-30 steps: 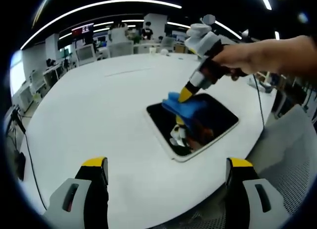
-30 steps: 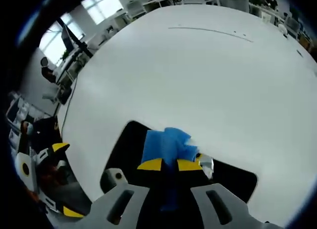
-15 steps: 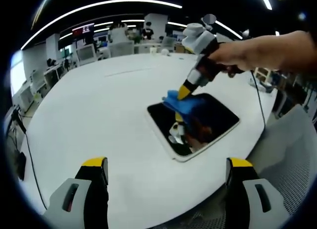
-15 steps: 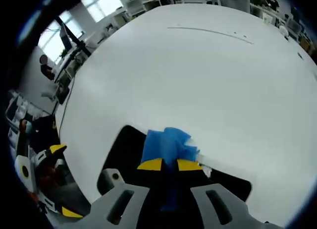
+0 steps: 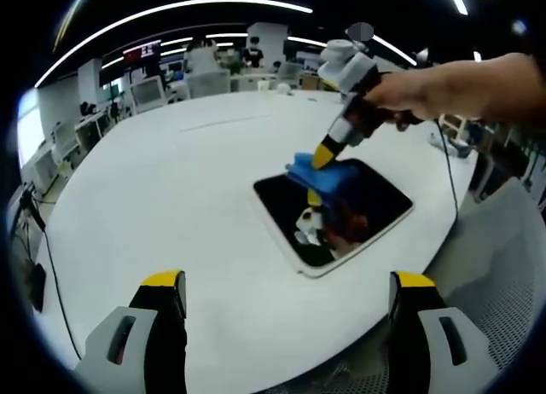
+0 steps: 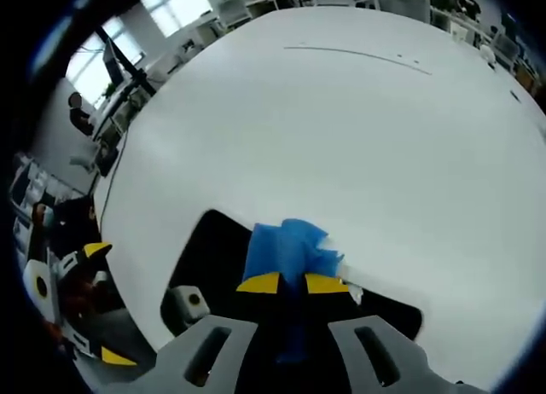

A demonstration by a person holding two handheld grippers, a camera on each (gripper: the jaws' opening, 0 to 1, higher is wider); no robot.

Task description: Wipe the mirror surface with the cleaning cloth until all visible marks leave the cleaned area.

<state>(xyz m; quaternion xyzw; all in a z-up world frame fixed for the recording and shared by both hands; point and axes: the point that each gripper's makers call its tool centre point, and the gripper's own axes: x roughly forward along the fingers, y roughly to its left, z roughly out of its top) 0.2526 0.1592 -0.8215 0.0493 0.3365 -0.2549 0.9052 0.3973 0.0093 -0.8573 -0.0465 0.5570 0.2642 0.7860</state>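
two grippers at work over a round white table [image 5: 171, 198]: the right gripper [image 5: 323, 156], held in a person's hand [image 5: 409, 91], pinches a blue cleaning cloth [image 5: 322, 174] and presses it onto the far corner of a dark rectangular mirror [image 5: 367, 208] lying flat near the table's near edge. in the right gripper view the right gripper [image 6: 291, 283] has its yellow-tipped jaws drawn close on the cleaning cloth [image 6: 286, 246], which bunches forward over the mirror's [image 6: 209, 253] white-framed rim. the left gripper [image 5: 286, 283] hangs well apart from the mirror, jaws spread wide with nothing between them.

the glass reflects the tool and the ceiling, and whether any marks remain cannot be told from either view. the cloth sits at one corner, so most of the surface appears yet to be covered.

the risks, as judged from here: the cloth is held by a small fold, and a hard drag across the glass could pull it out of the jaws or leave the hard tips scraping the mirror. the mirror rests loose and unbraced on a smooth top close to the edge, so a push toward that edge could slide it off. a stroke running past the rim would carry the cloth onto the bare table rather than the glass.
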